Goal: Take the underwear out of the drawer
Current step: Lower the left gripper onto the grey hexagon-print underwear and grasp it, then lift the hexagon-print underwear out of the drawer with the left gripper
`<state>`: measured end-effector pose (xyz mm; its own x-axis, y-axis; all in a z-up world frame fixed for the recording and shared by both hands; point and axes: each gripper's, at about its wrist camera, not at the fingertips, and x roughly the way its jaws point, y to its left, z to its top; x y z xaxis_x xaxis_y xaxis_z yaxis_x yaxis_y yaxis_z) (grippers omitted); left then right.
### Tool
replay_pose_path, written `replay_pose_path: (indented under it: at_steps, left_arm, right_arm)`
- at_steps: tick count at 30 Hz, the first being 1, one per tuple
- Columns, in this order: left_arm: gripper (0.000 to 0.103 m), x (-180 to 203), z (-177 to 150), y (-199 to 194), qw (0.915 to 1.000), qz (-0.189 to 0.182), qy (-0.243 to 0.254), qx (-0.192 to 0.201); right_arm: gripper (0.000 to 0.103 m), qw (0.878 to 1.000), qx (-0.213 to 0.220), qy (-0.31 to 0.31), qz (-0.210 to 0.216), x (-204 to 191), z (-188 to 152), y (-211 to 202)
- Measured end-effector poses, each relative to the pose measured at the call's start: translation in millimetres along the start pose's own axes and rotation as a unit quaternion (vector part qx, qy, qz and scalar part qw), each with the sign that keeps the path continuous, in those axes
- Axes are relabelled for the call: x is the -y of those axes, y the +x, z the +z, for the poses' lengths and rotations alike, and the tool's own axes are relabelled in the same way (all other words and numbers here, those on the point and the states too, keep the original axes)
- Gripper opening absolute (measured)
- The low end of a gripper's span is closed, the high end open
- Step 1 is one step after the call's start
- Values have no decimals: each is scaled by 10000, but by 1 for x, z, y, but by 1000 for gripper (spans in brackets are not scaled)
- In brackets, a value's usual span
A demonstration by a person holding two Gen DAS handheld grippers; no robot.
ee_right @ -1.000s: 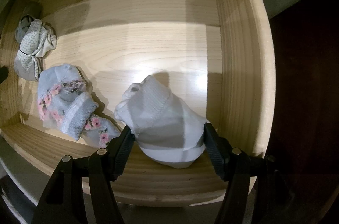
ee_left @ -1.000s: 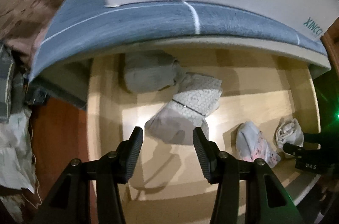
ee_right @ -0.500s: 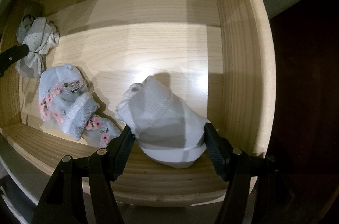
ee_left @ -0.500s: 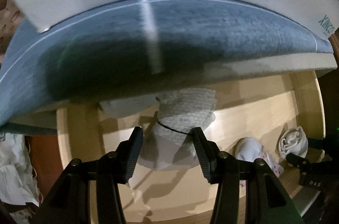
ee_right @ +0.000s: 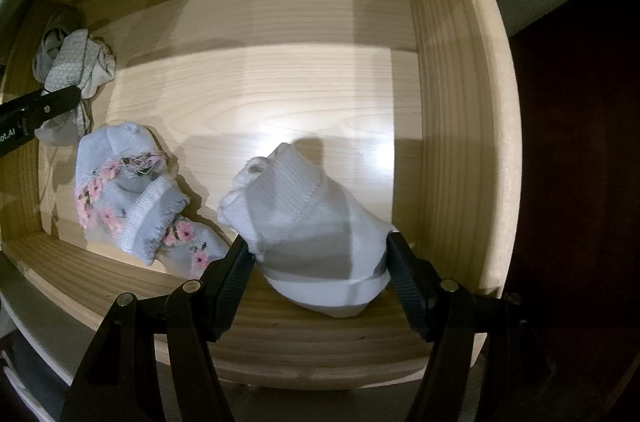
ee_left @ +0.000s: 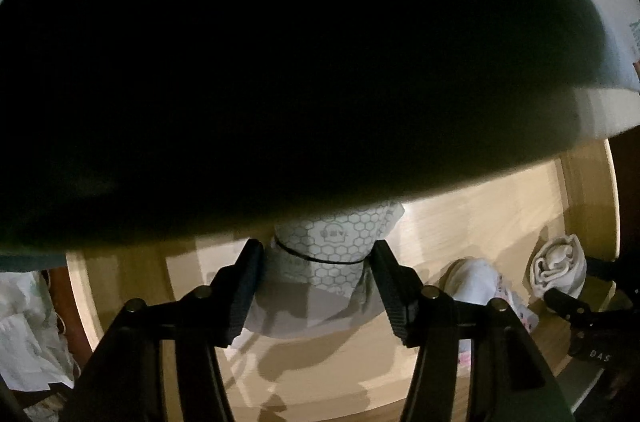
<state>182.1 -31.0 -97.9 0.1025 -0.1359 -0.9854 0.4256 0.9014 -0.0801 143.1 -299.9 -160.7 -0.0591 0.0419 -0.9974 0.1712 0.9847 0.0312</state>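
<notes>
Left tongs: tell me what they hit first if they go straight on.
The honeycomb-print bundle, which already sits between the just-opened left tongs; past it comes the drawer floor. Depth is unclear.

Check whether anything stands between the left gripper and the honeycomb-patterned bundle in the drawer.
Nothing visible does. The left gripper, its jaws just opening wider, straddles the honeycomb-patterned bundle; the dark overhang only hides its far end.

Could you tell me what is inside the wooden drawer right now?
Drawer: white bundle, floral bundle, honeycomb-print bundle. A dark overhang hides its back left.
</notes>
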Motion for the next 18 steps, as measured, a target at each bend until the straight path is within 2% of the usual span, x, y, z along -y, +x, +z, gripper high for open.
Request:
replay_pose_path:
  at_steps: [10, 18]
  left_arm:
    - [52, -1, -5, 0, 9997, 101, 156, -187]
    - [51, 2, -9, 2, 9978, 314, 93, -578]
  right_arm:
    - [65, 10000, -2, 3, -1, -2, 0, 0]
    - [65, 10000, -17, -33, -9, -3, 1, -1]
